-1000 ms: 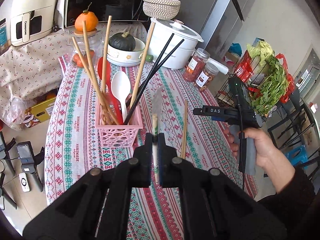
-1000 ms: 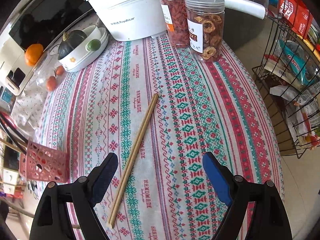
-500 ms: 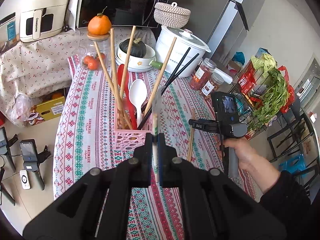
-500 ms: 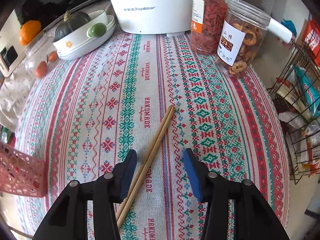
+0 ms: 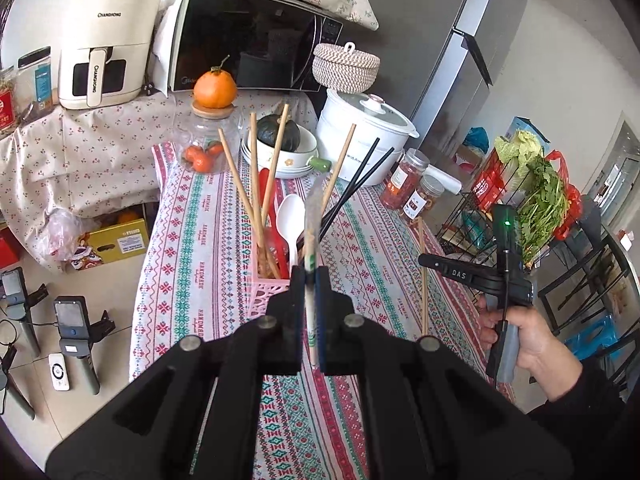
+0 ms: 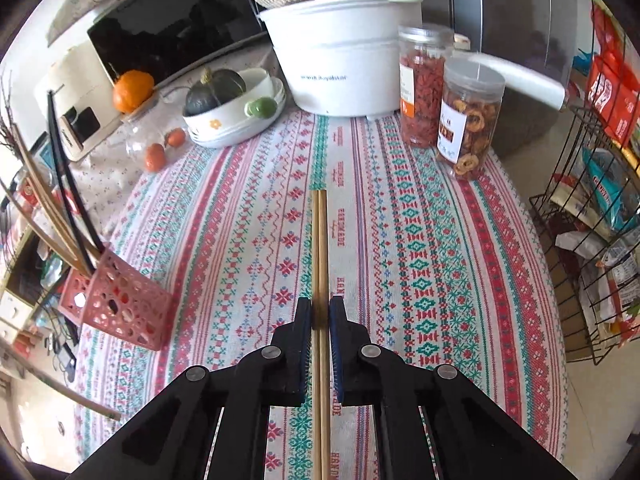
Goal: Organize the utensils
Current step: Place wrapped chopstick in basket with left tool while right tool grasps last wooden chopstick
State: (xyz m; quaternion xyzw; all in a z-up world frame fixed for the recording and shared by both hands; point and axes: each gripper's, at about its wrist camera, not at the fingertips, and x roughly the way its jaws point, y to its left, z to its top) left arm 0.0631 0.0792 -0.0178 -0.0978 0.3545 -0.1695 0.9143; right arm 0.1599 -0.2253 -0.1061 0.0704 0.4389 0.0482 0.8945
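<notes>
The pair of wooden chopsticks (image 6: pixel 320 264) lies on the desk (image 6: pixel 440 260) with its long axis running straight ahead of the right claw (image 6: pixel 320 320), passing between the two pads and on beyond the tips. The right claw's jaws stand narrow, just at the sticks' sides; whether they already press the wood cannot be told. The pink utensil basket (image 6: pixel 120 312), holding other chopsticks and spoons, sits ahead and to the left of this claw, well apart from the pair. The left claw (image 5: pixel 310 280) is clamped on a wrapped chopstick pair (image 5: pixel 311 240) pointing forward and upward, with the basket (image 5: pixel 264 292) just ahead and slightly left of it, so it looks nearer to a drop.
</notes>
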